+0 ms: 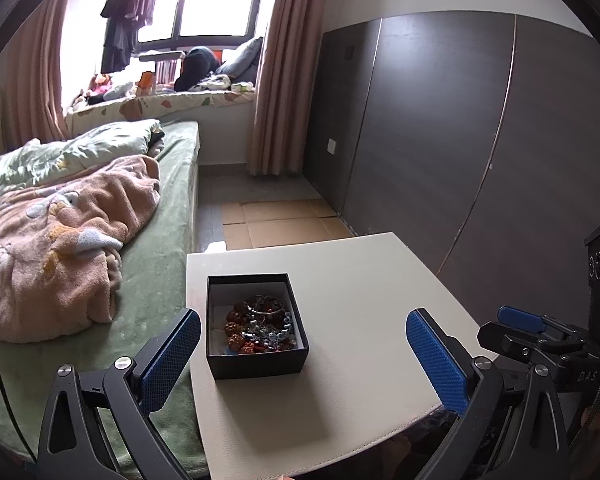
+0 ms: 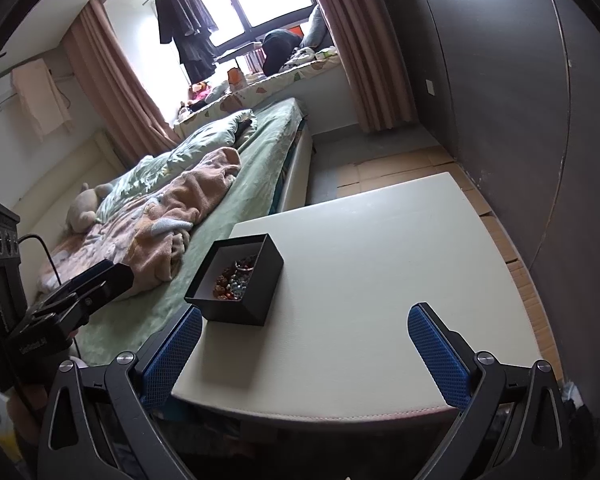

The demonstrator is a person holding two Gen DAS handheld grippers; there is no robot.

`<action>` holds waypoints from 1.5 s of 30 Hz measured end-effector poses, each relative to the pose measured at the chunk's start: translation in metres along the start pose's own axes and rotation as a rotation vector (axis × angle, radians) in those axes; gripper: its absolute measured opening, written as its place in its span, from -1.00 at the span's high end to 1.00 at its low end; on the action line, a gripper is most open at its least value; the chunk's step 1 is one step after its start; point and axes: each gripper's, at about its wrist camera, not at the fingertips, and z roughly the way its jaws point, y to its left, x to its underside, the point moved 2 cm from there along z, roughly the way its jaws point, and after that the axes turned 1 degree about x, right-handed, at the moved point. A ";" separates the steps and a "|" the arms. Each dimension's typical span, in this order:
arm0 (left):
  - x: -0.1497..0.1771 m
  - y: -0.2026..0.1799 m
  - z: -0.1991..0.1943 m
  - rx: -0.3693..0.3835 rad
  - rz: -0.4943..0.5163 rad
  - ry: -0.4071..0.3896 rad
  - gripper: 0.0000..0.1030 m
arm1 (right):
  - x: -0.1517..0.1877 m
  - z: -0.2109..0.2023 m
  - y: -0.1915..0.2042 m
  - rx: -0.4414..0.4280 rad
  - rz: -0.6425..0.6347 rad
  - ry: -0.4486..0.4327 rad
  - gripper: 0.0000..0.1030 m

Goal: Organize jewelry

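A black open box (image 1: 256, 360) stands on the white table (image 1: 360, 300) near its left edge. It holds a heap of jewelry (image 1: 260, 328): red-brown and grey beads and a thin silver bangle. My left gripper (image 1: 303, 354) is open and empty, hovering just in front of the box, with the box between its blue pads. In the right wrist view the box (image 2: 256, 300) with the jewelry (image 2: 234, 276) sits ahead and to the left. My right gripper (image 2: 305, 350) is open and empty over the table's near edge (image 2: 340, 404). The right gripper also shows in the left wrist view (image 1: 520, 320).
A bed (image 1: 156, 264) with a green sheet and a pink blanket (image 1: 60, 240) runs along the table's left side. A dark wardrobe wall (image 1: 460, 140) stands on the right. Cardboard (image 1: 280, 220) lies on the floor beyond the table.
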 end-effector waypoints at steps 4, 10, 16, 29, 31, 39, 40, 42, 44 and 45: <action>-0.001 0.000 0.000 0.002 -0.008 -0.005 -0.99 | 0.001 -0.001 0.001 0.007 -0.005 0.001 -1.00; -0.001 -0.001 0.000 -0.006 -0.003 -0.002 -0.99 | 0.000 -0.001 0.001 0.006 -0.004 0.000 -1.00; -0.001 -0.001 0.000 -0.009 -0.003 -0.008 -0.99 | 0.000 -0.001 0.001 0.005 -0.005 0.001 -1.00; -0.004 -0.003 0.002 -0.002 -0.010 -0.011 -0.99 | -0.005 -0.008 -0.001 0.022 -0.006 -0.007 -1.00; -0.004 -0.003 0.002 0.000 -0.009 -0.011 -0.99 | -0.005 -0.010 -0.001 0.027 -0.007 -0.006 -1.00; -0.007 -0.005 0.000 0.008 0.000 -0.024 -0.99 | -0.009 -0.010 0.000 0.044 -0.015 0.002 -1.00; -0.007 -0.005 0.001 0.008 0.000 -0.023 -0.99 | -0.009 -0.010 0.001 0.046 -0.018 0.001 -1.00; -0.007 -0.005 0.001 0.007 0.000 -0.021 -0.99 | -0.009 -0.011 0.002 0.047 -0.018 0.001 -1.00; -0.007 -0.004 0.002 0.006 -0.001 -0.020 -0.99 | -0.009 -0.011 0.002 0.048 -0.017 0.002 -1.00; -0.007 -0.003 0.002 0.004 -0.001 -0.017 -0.99 | -0.009 -0.011 0.003 0.050 -0.017 0.002 -1.00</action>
